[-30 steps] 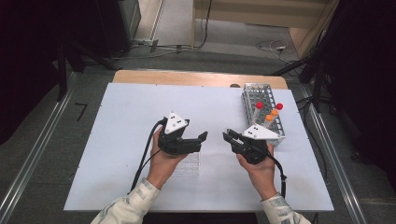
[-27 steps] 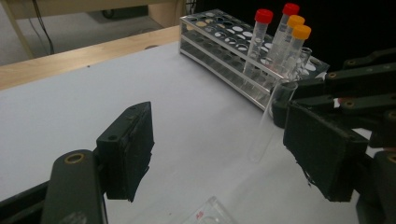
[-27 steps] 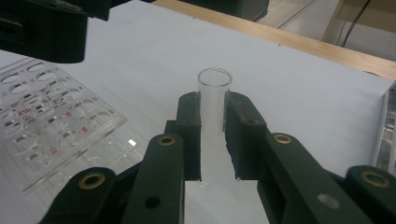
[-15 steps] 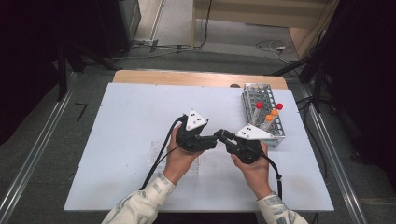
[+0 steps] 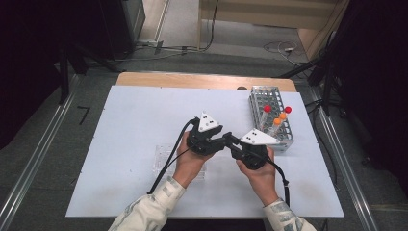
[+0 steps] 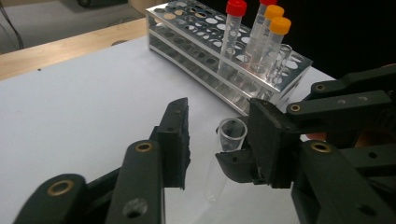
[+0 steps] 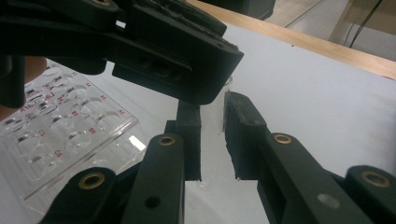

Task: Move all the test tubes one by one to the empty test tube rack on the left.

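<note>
Your right gripper [image 5: 233, 142] is clamped on a clear uncapped tube [image 6: 227, 148], which stands upright between its pads with the open mouth just above them. Your left gripper [image 6: 217, 140] has just been closing around that tube's upper end; one pad is close beside the rim, the other well apart.

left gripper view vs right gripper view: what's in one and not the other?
Left gripper view, not the right: a metal rack with red- and orange-capped tubes. Right gripper view, not the left: a clear well plate. Both: the white table and an open clear tube. The right gripper is shut on it. The left gripper fingers have just been closing around it and are not yet pressing.
</note>
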Demonstrator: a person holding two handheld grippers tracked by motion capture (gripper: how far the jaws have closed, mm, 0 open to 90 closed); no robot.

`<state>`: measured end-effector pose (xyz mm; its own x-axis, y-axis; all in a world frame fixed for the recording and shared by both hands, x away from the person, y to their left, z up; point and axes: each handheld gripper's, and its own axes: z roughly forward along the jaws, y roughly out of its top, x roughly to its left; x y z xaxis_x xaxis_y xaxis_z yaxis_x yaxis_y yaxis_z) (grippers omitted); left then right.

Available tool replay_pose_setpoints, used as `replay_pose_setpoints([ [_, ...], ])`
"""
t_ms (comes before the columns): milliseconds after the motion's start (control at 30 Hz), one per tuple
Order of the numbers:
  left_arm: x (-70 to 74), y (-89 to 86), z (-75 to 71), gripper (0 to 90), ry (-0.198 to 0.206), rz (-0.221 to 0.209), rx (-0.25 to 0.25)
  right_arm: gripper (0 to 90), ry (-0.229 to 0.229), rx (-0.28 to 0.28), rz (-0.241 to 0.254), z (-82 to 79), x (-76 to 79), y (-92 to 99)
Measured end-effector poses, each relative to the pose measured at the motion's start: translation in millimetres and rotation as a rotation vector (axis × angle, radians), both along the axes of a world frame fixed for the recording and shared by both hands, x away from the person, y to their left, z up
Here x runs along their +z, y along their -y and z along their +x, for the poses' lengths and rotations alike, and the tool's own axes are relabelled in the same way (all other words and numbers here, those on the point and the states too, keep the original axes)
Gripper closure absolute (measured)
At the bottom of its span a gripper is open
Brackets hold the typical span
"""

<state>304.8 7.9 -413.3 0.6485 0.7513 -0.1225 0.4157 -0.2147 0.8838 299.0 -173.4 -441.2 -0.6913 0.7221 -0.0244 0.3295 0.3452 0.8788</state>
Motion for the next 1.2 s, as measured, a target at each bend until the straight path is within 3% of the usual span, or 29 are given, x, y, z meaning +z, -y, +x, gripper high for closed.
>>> replay_pose_setpoints([
  [567, -1.7, 4.9, 1.1, 75.3, -0.022, -0.002, -0.024, 74.1, 0.008, -0.002, -0.006, -0.8, -0.3, -1.1],
  [867, 0.1, 5.1, 0.6, 76.7, -0.026, 0.018, -0.025, 71.8, 0.008, 0.000, -0.005, -0.9, -0.5, -1.2],
  [1033, 2.6, 5.1, -0.1, 77.0, -0.014, 0.021, -0.015, 47.1, 0.001, -0.020, 0.013, 0.8, 1.4, 1.3],
  [1200, 8.7, 1.2, -0.6, 77.0, -0.001, 0.008, 0.000, 35.9, -0.017, -0.029, 0.018, 1.5, 2.7, 4.5],
])
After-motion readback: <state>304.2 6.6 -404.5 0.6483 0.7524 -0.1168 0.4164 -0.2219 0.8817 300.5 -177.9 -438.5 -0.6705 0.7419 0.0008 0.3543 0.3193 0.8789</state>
